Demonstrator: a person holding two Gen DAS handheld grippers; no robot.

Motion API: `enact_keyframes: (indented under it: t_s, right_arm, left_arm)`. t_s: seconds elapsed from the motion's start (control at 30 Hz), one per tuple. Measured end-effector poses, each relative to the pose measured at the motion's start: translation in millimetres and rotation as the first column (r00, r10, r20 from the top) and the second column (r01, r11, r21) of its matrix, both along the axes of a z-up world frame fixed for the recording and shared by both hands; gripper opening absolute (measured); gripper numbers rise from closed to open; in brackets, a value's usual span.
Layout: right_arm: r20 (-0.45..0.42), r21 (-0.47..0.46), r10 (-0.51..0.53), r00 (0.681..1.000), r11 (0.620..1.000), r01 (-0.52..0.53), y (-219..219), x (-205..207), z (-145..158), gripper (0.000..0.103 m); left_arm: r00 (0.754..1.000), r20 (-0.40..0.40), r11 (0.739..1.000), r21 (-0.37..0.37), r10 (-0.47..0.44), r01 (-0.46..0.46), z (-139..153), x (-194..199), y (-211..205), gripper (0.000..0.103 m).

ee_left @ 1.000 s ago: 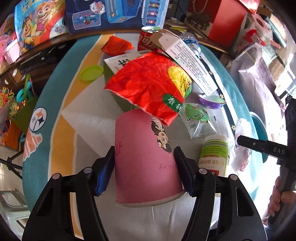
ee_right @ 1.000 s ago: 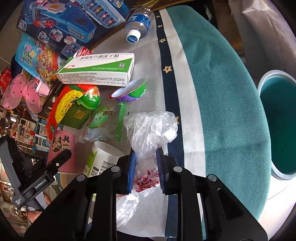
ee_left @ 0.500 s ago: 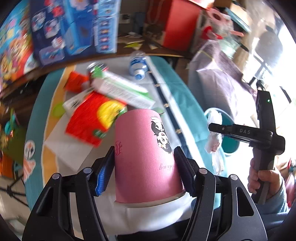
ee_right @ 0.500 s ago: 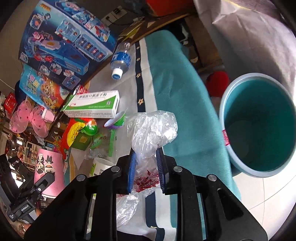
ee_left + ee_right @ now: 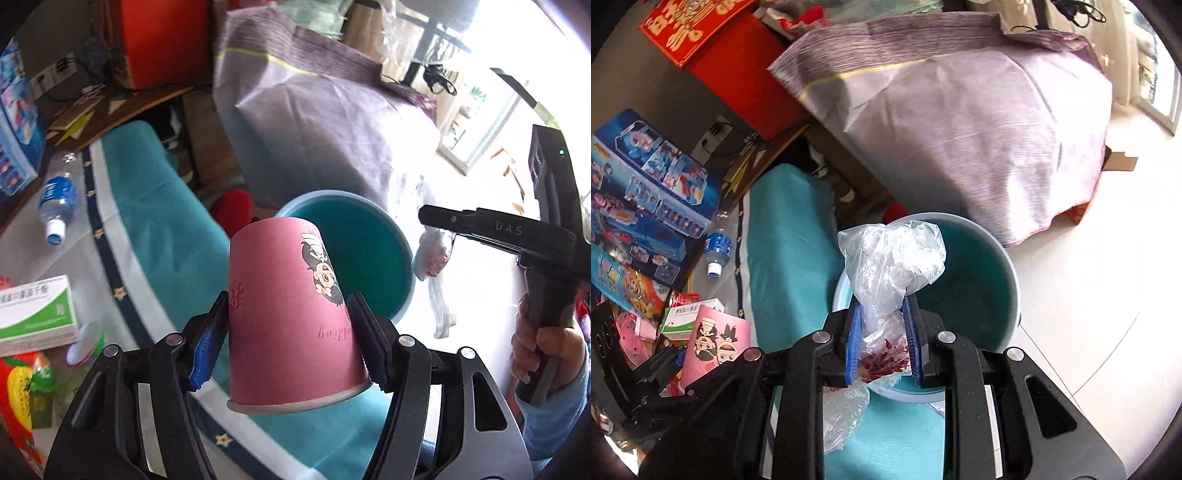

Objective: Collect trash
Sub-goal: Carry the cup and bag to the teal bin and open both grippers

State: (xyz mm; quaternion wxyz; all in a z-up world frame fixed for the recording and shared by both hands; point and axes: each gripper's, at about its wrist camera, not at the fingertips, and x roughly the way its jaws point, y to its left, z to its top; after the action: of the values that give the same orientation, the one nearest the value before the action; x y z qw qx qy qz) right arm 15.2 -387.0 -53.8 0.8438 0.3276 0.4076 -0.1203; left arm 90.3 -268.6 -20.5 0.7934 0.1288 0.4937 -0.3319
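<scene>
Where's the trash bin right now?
The teal bin stands on the floor past the table's edge, directly behind the plastic bag in the right wrist view and behind the pink cup in the left wrist view.

Bin (image 5: 979,295) on floor beside table (image 5: 783,236), cup (image 5: 288,314) and bag (image 5: 890,266) seemingly above it

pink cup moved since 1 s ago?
Yes. The pink paper cup, clamped in the left gripper, has left the littered tabletop and swung over the table's teal edge toward the teal bin.
</scene>
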Motion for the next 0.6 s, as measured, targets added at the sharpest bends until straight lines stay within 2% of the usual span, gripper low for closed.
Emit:
enact_keyframes:
  t_s: [0.17,0.33,0.37,0.47,0.6]
  right_arm:
    - [-0.051,0.016,-0.027,0.998,0.999,0.028,-21,-1,-18,0.021]
    - [-0.071,0.024,-0.028,0.997,0.999,0.03,-32,6,-26,0.021]
    - [-0.073,0.023,-0.026,0.997,0.999,0.027,-33,8,-27,0.021]
    - [-0.076,0.017,-0.013,0.997,1.0,0.015,-32,15,-28,0.021]
    - [-0.087,0.014,0.005,0.996,1.0,-0.003,-27,22,-31,0.021]
  left_arm:
    - [0.996,-0.075,0.998,0.032,-0.042,0.045,-39,15,-43,0.065]
    - [0.993,-0.112,0.997,0.057,-0.048,0.055,-57,24,-59,0.068]
    - [0.993,-0.108,0.996,0.069,-0.045,0.052,-57,25,-59,0.07]
    - [0.997,-0.071,0.995,0.093,-0.027,0.034,-55,27,-60,0.088]
    - [0.998,-0.067,0.996,0.086,0.004,0.002,-47,31,-43,0.091]
